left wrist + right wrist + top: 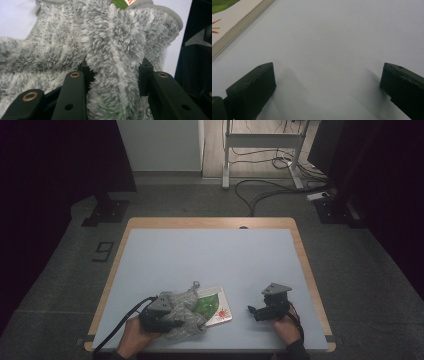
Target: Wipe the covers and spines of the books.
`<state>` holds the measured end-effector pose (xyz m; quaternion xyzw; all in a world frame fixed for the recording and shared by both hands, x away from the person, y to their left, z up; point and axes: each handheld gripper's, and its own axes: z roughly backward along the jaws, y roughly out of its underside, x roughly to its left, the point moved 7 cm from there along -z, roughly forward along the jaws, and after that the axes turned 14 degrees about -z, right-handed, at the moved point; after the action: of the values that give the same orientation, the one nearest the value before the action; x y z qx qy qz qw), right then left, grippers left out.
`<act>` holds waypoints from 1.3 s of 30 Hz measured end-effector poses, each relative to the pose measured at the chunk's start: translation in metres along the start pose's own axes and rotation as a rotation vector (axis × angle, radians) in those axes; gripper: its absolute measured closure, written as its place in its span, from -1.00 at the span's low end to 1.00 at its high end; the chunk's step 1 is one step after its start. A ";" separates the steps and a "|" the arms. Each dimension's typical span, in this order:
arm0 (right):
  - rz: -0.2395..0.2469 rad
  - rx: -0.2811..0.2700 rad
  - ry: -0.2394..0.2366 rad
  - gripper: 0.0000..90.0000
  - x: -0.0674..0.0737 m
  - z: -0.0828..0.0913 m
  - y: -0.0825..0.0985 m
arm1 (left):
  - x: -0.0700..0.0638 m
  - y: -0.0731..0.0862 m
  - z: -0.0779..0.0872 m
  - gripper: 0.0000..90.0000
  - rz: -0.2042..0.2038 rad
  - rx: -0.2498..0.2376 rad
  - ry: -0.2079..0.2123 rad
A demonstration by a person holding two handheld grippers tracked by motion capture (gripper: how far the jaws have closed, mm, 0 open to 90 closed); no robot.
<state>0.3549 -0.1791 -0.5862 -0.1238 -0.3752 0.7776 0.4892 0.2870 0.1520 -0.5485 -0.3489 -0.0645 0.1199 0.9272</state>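
Observation:
A fluffy grey cloth [182, 312] lies bunched over the near-left part of a picture book [216, 306] with a green and white cover. My left gripper [172, 319] is shut on a thick fold of that cloth [112, 70], which fills the space between its jaws. The book's corner [122, 3] peeks out above the cloth. My right gripper [252, 311] rests low on the table to the right of the book, open, with bare table between its jaws [328, 82]. The book's edge [234, 27] shows at the upper left of the right gripper view.
The pale blue table top [210, 255] has a wooden rim [305, 265]. Beyond the table are floor cables [265, 190], a desk frame [262, 150] and dark stands [107, 210] at both sides.

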 end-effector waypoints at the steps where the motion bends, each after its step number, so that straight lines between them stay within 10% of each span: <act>1: -0.001 0.000 0.000 -1.00 0.000 0.000 0.000 | -0.001 0.000 0.000 0.37 -0.007 0.004 0.005; 39: -0.003 0.000 0.000 -1.00 0.000 0.000 0.000 | 0.003 -0.068 -0.064 0.37 -0.077 0.007 0.061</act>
<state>0.3550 -0.1791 -0.5863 -0.1229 -0.3754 0.7769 0.4904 0.3148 0.0632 -0.5512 -0.3465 -0.0493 0.0738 0.9338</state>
